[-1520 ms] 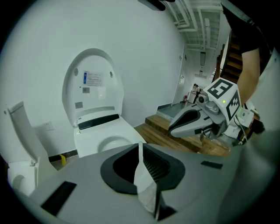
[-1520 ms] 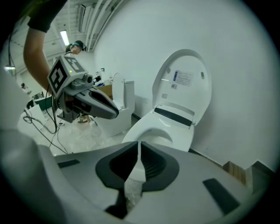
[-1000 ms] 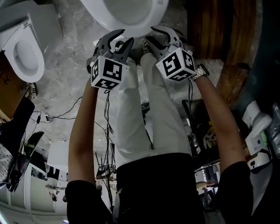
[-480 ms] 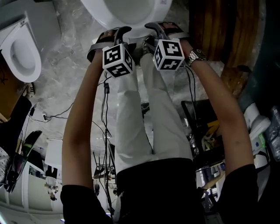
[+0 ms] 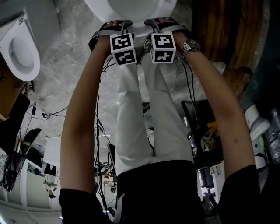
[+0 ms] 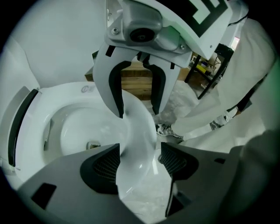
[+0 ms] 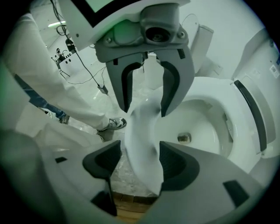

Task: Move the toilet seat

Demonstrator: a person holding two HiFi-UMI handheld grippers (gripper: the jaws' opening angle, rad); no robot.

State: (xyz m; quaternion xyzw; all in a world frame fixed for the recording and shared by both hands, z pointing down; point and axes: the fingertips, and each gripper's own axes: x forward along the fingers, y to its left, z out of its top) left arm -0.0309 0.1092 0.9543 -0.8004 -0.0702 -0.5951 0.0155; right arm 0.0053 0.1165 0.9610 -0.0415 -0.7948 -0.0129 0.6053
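A white toilet (image 5: pixel 131 11) stands at the top of the head view. The front of its seat ring (image 6: pixel 138 131) runs between both pairs of jaws, and a raised lid with a dark strip (image 6: pixel 19 127) stands behind the bowl. My left gripper (image 5: pixel 116 25) and right gripper (image 5: pixel 164 22) point steeply down, side by side, over that front edge. Both have just been opening and stand wide. The left gripper (image 6: pixel 139 164) straddles the ring with a gap at its right pad. The right gripper (image 7: pixel 140 164) straddles the ring (image 7: pixel 146 131) with a gap at its left pad.
A second white toilet (image 5: pixel 19 48) stands at the left on the marble floor, where cables (image 5: pixel 48 116) trail. A wooden panel (image 5: pixel 218 30) rises at the right, with bottles and clutter (image 5: pixel 258 127) below it. My legs and a shoe (image 7: pixel 111 124) are close to the bowl's front.
Both grippers have sunk toward the toilet's front edge and rolled so their marker cubes face the head camera. Their jaws stand wider than before.
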